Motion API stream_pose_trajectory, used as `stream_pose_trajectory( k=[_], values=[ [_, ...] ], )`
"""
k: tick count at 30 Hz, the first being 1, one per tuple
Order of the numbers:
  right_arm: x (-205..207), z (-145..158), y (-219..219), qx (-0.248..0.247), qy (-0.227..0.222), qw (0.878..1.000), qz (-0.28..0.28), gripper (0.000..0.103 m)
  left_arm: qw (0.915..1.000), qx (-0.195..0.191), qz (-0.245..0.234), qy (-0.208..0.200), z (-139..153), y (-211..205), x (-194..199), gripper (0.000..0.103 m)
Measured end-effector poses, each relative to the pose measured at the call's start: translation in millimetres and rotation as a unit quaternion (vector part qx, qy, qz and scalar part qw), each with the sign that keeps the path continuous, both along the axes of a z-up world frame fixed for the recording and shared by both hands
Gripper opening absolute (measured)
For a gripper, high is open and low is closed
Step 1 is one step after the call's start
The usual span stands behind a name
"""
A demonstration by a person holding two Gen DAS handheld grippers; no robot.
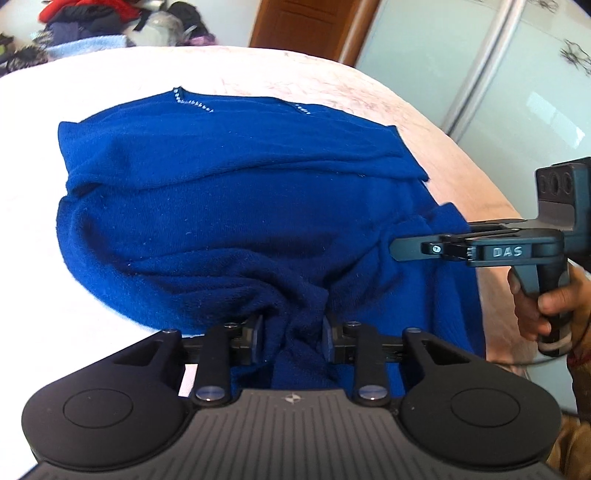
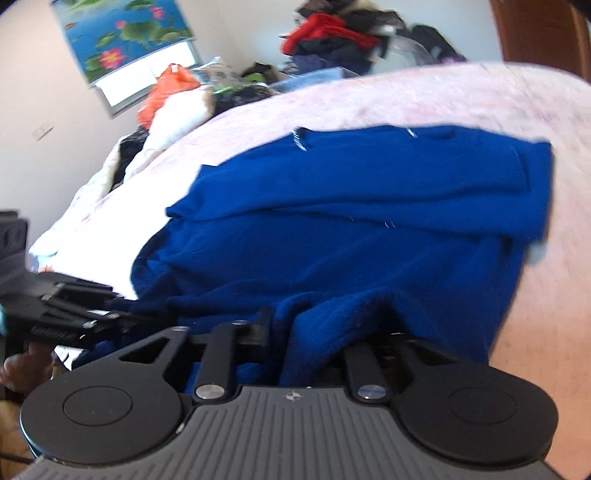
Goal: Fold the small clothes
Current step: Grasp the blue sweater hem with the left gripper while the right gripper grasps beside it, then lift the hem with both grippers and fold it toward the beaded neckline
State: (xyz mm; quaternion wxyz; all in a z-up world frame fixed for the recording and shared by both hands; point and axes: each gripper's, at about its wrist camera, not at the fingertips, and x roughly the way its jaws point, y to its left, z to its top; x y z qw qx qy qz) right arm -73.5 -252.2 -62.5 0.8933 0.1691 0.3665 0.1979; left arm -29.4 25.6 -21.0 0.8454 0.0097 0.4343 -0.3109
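A blue knit sweater (image 1: 229,192) lies partly folded on a pale pink bed (image 1: 332,85), its beaded neckline at the far edge. My left gripper (image 1: 293,334) is shut on a bunched piece of the sweater's near hem. My right gripper (image 1: 399,251) comes in from the right, held by a hand, its tips buried in the sweater's right side. In the right wrist view the right gripper (image 2: 314,332) is shut on a fold of the sweater (image 2: 351,206); its right finger is hidden by cloth. The left gripper (image 2: 74,317) shows at the left edge.
A heap of clothes (image 1: 110,22) lies past the bed's far edge, and also shows in the right wrist view (image 2: 332,37). A wooden door (image 1: 306,26) and glass wardrobe doors (image 1: 480,74) stand to the right. A flower picture (image 2: 122,29) hangs on the wall.
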Motion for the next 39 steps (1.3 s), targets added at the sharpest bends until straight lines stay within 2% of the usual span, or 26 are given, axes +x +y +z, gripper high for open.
stream_pose_trajectory(
  k=[1, 3, 4, 10, 13, 19, 20, 21, 22, 23, 24, 27, 31, 34, 37, 39],
  values=[
    [-5.3, -1.2, -1.8, 0.014, -0.001, 1.000, 0.001, 0.046, 1.0000, 0.001, -0.002, 0.000, 0.7, 0.4, 0.9, 0.037],
    [-19.9, -3.5, -7.6, 0.036, 0.005, 0.999, 0.000, 0.056, 1.0000, 0.004, -0.001, -0.004, 1.0, 6.6, -1.4, 0.060],
    [-27.1, -5.8, -10.1, 0.048, 0.013, 0.999, -0.002, 0.058, 1.0000, 0.005, -0.002, -0.008, 1.3, 10.3, -4.3, 0.063],
    [-78.4, -21.2, -35.3, 0.137, 0.044, 0.990, 0.006, 0.057, 0.9997, 0.008, -0.022, -0.003, -4.9, 33.2, -19.1, 0.063],
    [-87.2, -27.5, -34.2, 0.173, 0.052, 0.983, 0.017, 0.058, 0.9992, 0.015, -0.034, -0.013, -8.0, 29.8, -24.2, 0.063],
    [-72.1, -25.1, -2.3, 0.172, 0.055, 0.982, 0.058, 0.059, 0.9948, 0.059, -0.068, -0.048, -11.4, 8.4, -36.9, 0.062],
    [-71.4, -22.9, 3.5, 0.162, 0.052, 0.983, 0.064, 0.059, 0.9944, 0.062, -0.068, -0.052, -11.4, 8.5, -38.8, 0.053],
    [-70.1, -20.8, 8.7, 0.151, 0.049, 0.985, 0.067, 0.048, 0.9944, 0.062, -0.067, -0.054, -10.9, 9.8, -39.8, 0.038],
    [-68.4, -18.9, 11.7, 0.142, 0.050, 0.986, 0.068, 0.042, 0.9950, 0.058, -0.064, -0.050, -10.2, 12.7, -40.2, 0.032],
    [-68.3, -18.6, 12.1, 0.132, 0.057, 0.988, 0.064, 0.023, 0.9962, 0.050, -0.060, -0.040, -9.7, 16.3, -38.8, 0.023],
    [-68.9, -19.4, 11.4, 0.124, 0.063, 0.989, 0.057, 0.009, 0.9971, 0.041, -0.056, -0.031, -8.7, 20.1, -37.7, 0.020],
    [-74.6, -15.3, 10.7, 0.114, 0.060, 0.990, 0.054, 0.009, 0.9980, 0.032, -0.047, -0.028, -3.8, 25.0, -40.0, 0.018],
    [-82.4, 8.8, 6.8, 0.117, 0.019, 0.991, 0.069, 0.009, 0.9971, 0.005, -0.047, -0.059, 18.5, 31.9, -54.6, 0.017],
    [-93.6, 42.1, -1.9, 0.129, -0.046, 0.986, 0.091, 0.009, 0.9943, -0.032, -0.041, -0.093, 44.6, 47.8, -67.3, 0.017],
    [-110.4, 72.9, -12.5, 0.138, -0.116, 0.977, 0.113, 0.009, 0.9908, -0.066, -0.026, -0.115, 67.9, 68.0, -74.8, 0.017],
    [-117.3, 86.7, -20.6, 0.138, -0.142, 0.974, 0.114, 0.009, 0.9888, -0.087, -0.017, -0.120, 78.2, 80.8, -77.2, 0.017]
  ],
)
